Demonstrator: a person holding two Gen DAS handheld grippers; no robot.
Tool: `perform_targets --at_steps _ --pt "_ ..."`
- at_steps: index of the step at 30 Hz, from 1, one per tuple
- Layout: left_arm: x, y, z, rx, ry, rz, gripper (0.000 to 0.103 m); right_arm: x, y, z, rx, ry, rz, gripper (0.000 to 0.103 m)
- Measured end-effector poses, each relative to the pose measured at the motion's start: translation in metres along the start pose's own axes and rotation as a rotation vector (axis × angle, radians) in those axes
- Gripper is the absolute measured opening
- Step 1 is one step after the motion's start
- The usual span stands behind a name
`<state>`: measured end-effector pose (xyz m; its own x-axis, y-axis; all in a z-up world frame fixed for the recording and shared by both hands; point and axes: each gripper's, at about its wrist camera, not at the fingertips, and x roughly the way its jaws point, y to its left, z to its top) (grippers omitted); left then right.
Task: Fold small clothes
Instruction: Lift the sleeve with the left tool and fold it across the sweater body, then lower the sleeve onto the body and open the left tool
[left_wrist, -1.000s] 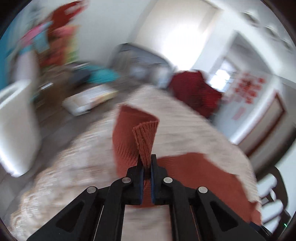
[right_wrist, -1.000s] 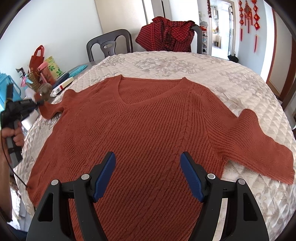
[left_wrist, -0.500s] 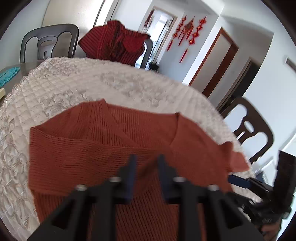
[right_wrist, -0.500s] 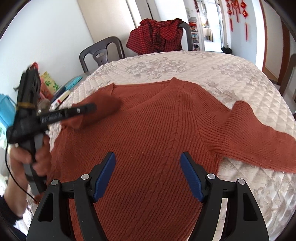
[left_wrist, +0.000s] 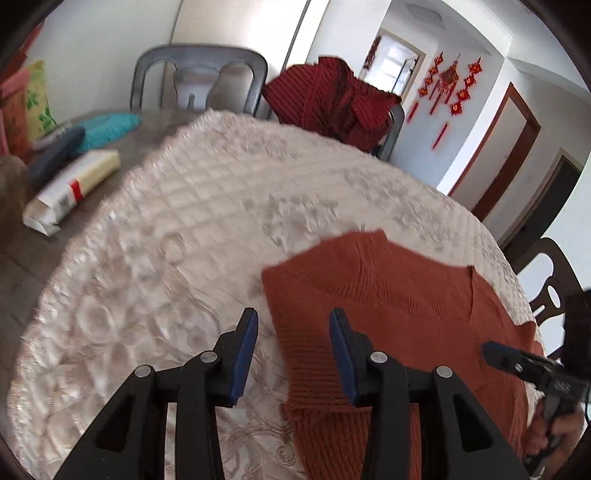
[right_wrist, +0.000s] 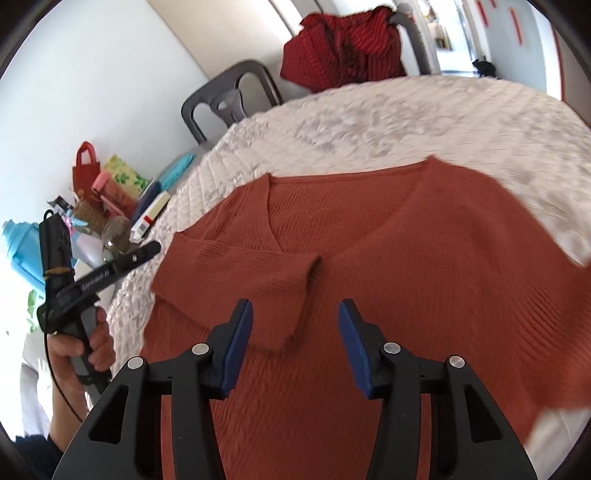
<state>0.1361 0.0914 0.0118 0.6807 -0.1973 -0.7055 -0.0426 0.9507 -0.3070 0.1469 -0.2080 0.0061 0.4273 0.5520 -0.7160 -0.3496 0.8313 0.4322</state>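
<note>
A rust-orange knit sweater (right_wrist: 406, 251) lies flat on the quilted white tablecloth (right_wrist: 388, 110). Its left sleeve (right_wrist: 251, 280) is folded across the chest, cuff near the middle. My right gripper (right_wrist: 293, 332) is open and empty, just above the folded cuff. My left gripper (left_wrist: 293, 343) is open and empty, over the sweater's left edge (left_wrist: 369, 295). The left gripper also shows in the right wrist view (right_wrist: 147, 251), off the table's left side. The right gripper's tip shows in the left wrist view (left_wrist: 491, 349) at the far right.
A red checked garment (right_wrist: 343, 44) hangs over a chair at the far side. A grey chair (right_wrist: 229, 103) stands beside it. Bags, bottles and boxes (right_wrist: 110, 199) crowd the left table edge. A white box (left_wrist: 70, 192) lies left of the cloth.
My left gripper carried the left sleeve across the chest, let it go and opened, then drew back to the left. My right gripper moved closer over the sweater, still open.
</note>
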Motion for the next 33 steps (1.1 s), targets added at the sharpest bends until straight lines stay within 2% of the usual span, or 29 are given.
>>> perform_targets --at_steps 3,4,6,9,13,18,20,22,24,26,29,33 --pt "0.011 -0.004 -0.005 0.018 0.031 -0.018 0.042 0.021 0.002 0.009 -0.005 0.041 -0.013 0.049" --pt "0.013 -0.006 -0.006 0.024 0.036 -0.016 0.037 0.024 0.005 0.01 -0.023 0.033 -0.024 0.039" --pt "0.013 -0.005 -0.007 0.031 0.03 -0.016 0.036 0.028 0.011 0.013 -0.059 0.046 -0.031 0.004" --pt "0.006 -0.002 -0.005 0.031 -0.002 -0.025 0.036 0.022 0.017 0.019 -0.106 0.018 -0.043 0.003" --pt "-0.007 -0.005 -0.003 0.05 -0.036 -0.03 0.036 0.01 0.006 0.032 -0.075 -0.052 -0.047 0.003" --pt "-0.013 -0.029 -0.01 0.125 -0.037 -0.064 0.036 0.03 -0.016 0.031 -0.025 0.017 -0.074 0.006" --pt "-0.015 -0.038 -0.015 0.159 -0.036 -0.075 0.036 0.025 -0.015 0.03 -0.011 -0.004 -0.072 0.007" --pt "-0.013 -0.044 -0.021 0.202 -0.03 -0.053 0.036 0.012 -0.009 0.027 -0.026 -0.048 -0.091 0.007" --pt "-0.004 -0.043 -0.026 0.22 0.006 0.0 0.034 0.0 0.0 0.023 -0.054 -0.081 -0.088 0.007" --pt "-0.001 -0.036 -0.027 0.192 0.024 0.001 0.032 0.0 0.008 0.016 -0.089 -0.064 -0.068 0.007" --pt "-0.002 -0.031 -0.027 0.189 0.024 0.052 0.032 0.018 0.009 0.003 -0.129 0.022 -0.122 0.007" --pt "-0.006 -0.032 -0.025 0.191 0.022 0.07 0.032 0.013 0.012 0.003 -0.138 0.014 -0.118 0.007"
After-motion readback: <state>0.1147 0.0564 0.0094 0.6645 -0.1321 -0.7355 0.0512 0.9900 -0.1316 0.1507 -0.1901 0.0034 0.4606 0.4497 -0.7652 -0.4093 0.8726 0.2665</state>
